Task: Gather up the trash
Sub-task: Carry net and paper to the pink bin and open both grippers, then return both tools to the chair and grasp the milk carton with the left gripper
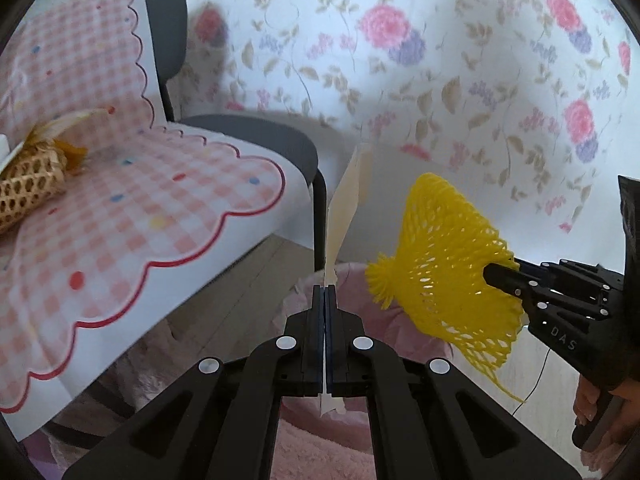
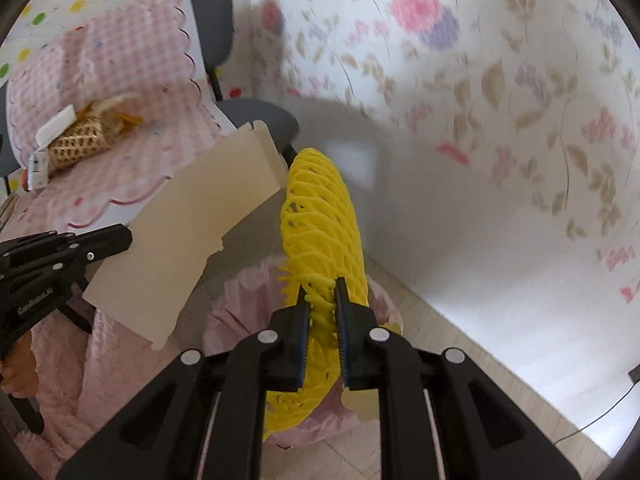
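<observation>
Hand-held gripper clamping yellow net

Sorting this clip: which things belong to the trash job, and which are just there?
Job:
- card in left gripper
- yellow net in right gripper
- pink-lined bin

Just there:
- chair
- checked cloth
- wicker basket
- floral cloth

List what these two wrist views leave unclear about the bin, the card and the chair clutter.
- Pink-lined bin: its inside is hidden in both views by the grippers, the beige card and the yellow foam net.
- Woven basket: cut off by the left view's edge.
- White packet: print too blurred.
</observation>
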